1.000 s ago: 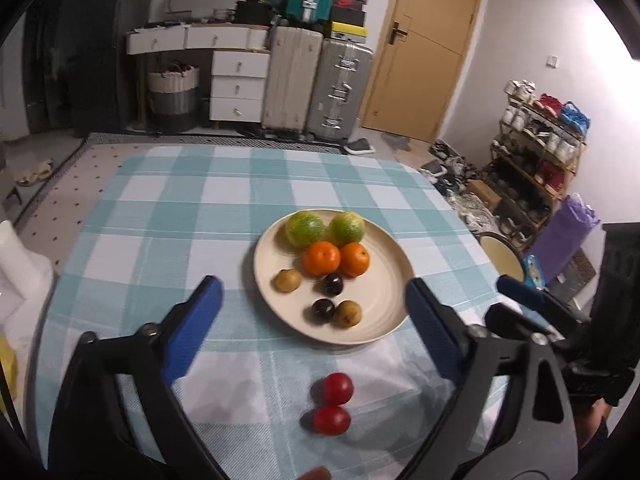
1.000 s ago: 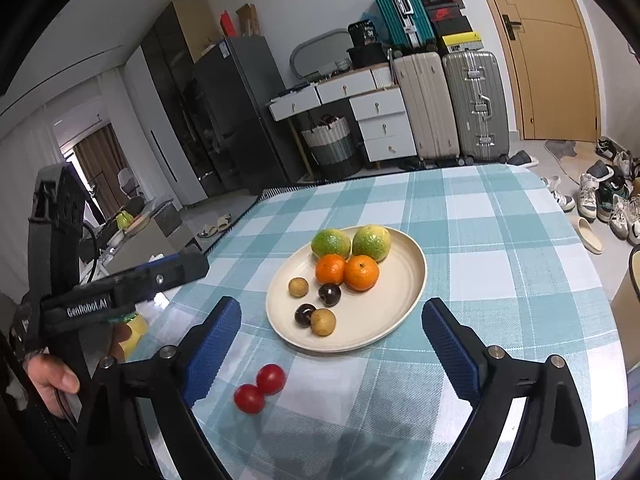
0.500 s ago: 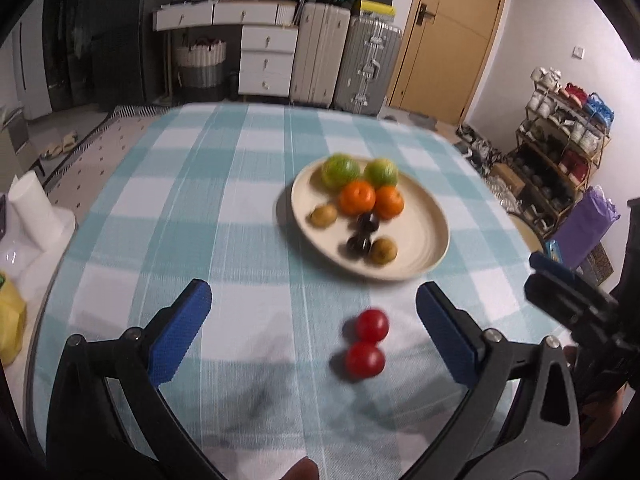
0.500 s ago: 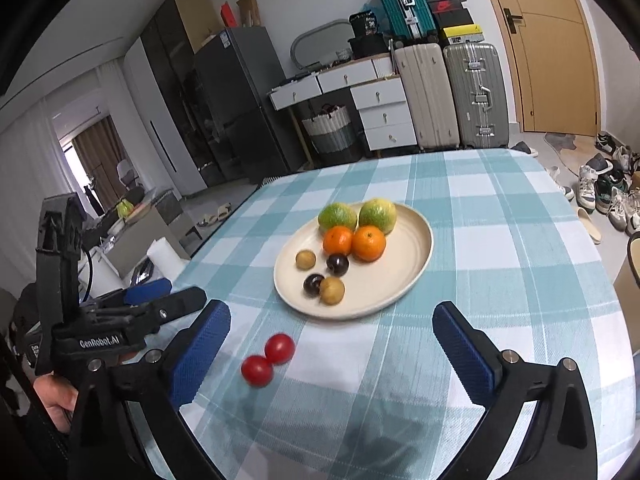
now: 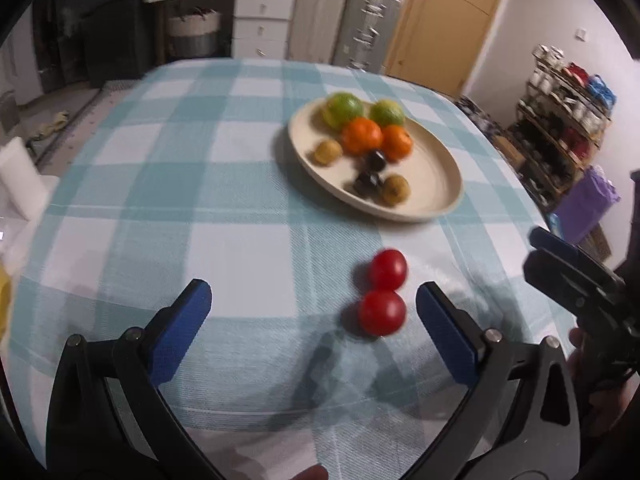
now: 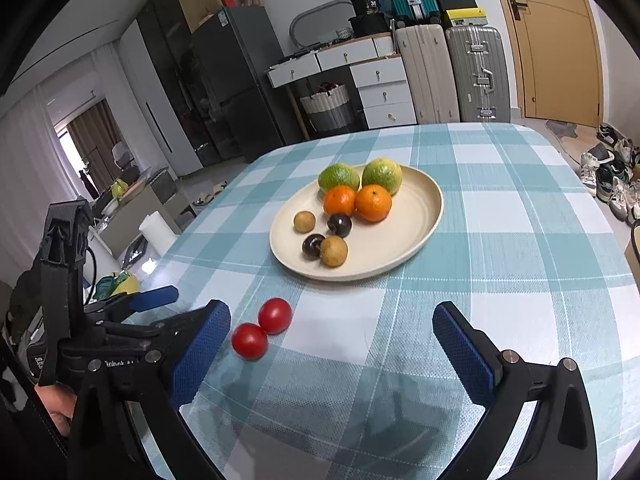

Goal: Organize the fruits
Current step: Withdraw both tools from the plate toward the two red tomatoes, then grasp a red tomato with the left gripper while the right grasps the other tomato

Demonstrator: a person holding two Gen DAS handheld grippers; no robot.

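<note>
Two red tomatoes [image 5: 382, 312] [image 5: 387, 269] lie side by side on the checked tablecloth; they also show in the right wrist view [image 6: 249, 341] [image 6: 275, 315]. Beyond them a cream plate [image 5: 436, 168] [image 6: 416, 200] holds two green citrus, two oranges, two dark plums and two small brown fruits. My left gripper [image 5: 314, 316] is open and empty, just short of the tomatoes, the nearer one close to its right finger. My right gripper [image 6: 330, 338] is open and empty, the tomatoes near its left finger. The left gripper shows at the left of the right wrist view [image 6: 132, 312].
The tablecloth [image 6: 500, 240] covers a rounded table whose edges fall away left and right. A white paper roll [image 6: 156, 228] stands off the left side. Suitcases, drawers, a door and a shoe rack [image 5: 568, 112] stand behind.
The left gripper has moved forward and down toward the tomatoes, which now sit larger between its fingers. The right gripper has shifted slightly closer to the table. Both stayed open.
</note>
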